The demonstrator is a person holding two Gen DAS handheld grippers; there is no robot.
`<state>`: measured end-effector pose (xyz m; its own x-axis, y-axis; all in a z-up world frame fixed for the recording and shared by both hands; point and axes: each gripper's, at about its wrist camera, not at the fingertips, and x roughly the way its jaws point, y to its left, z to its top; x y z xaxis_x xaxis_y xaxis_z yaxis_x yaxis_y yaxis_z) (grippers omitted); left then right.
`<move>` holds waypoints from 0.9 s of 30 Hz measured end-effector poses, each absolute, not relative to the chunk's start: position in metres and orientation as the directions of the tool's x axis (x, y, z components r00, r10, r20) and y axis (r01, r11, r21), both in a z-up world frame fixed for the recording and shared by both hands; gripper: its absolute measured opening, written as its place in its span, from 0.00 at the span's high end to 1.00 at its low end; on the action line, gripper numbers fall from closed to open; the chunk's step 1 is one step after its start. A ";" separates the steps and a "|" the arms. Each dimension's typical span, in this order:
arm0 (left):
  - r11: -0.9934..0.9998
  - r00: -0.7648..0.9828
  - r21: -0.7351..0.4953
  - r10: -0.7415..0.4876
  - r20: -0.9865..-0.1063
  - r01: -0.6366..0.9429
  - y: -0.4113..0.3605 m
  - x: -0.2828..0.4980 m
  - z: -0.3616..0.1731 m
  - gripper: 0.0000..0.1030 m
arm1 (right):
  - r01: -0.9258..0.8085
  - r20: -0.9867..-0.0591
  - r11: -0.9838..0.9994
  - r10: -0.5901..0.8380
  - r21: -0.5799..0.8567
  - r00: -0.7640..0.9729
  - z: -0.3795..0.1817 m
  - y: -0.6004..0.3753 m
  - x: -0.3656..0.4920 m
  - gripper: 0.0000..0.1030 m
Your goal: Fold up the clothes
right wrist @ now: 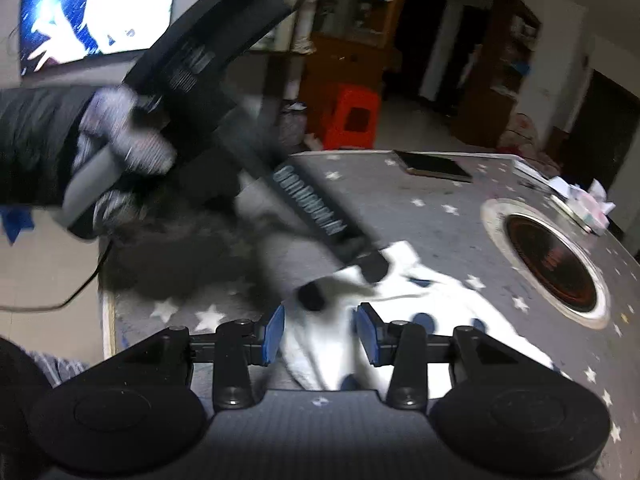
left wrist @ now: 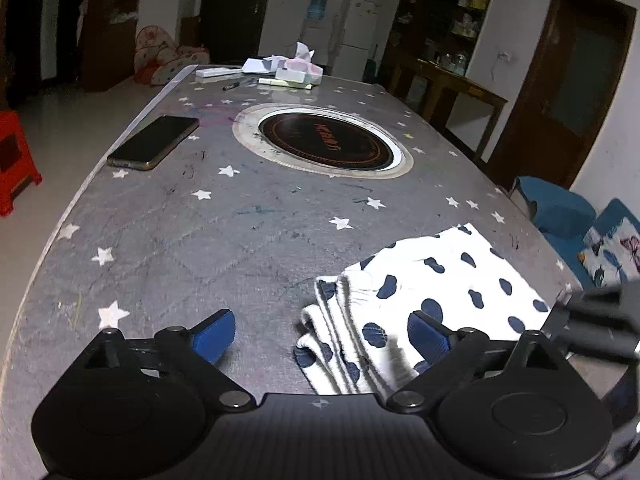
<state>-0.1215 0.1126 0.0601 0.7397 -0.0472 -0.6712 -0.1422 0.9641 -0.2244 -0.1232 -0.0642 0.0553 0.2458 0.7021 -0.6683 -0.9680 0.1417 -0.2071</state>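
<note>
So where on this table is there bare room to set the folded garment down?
Widest bare patch: the near-left table, between the phone, the round hob and the garment. A narrower strip runs between hob and garment. The far end is crowded with papers and a box.

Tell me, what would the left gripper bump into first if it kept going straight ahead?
Probably nothing soon: the left gripper is open over bare table, with the spotted garment just off to its right. Farther on sits the round hotplate, though depth is unclear.
</note>
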 end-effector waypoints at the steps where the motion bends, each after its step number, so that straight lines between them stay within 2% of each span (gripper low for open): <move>1: 0.961 0.739 -0.233 -0.047 -0.672 -0.151 0.113 -0.122 0.061 0.03 | -0.965 -0.676 0.125 0.693 -0.229 0.250 0.051 -0.061 -0.127 0.60; 4: 0.951 0.738 -0.259 -0.052 -0.672 -0.169 0.116 -0.125 0.062 0.02 | -0.949 -0.690 0.079 0.668 -0.305 0.277 0.037 -0.052 -0.137 0.56; 9: 0.911 0.729 -0.361 -0.108 -0.676 -0.200 0.122 -0.129 0.057 0.00 | -0.915 -0.683 0.047 0.651 -0.400 0.332 0.019 -0.047 -0.150 0.56; 16: 0.821 0.711 -0.509 -0.193 -0.676 -0.260 0.126 -0.129 0.044 0.00 | -0.937 -0.672 0.113 0.668 -0.332 0.319 0.025 -0.046 -0.135 0.73; 27: 0.639 0.725 -0.689 -0.286 -0.626 -0.343 0.133 -0.135 0.036 0.00 | -0.948 -0.607 0.199 0.731 -0.248 0.312 0.049 -0.066 -0.120 0.78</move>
<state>-0.1355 0.1333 0.0355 0.7255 -0.2860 -0.6260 -0.3427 0.6387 -0.6889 -0.1203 -0.0656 0.0489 0.3122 0.7305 -0.6073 -0.9481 0.1991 -0.2479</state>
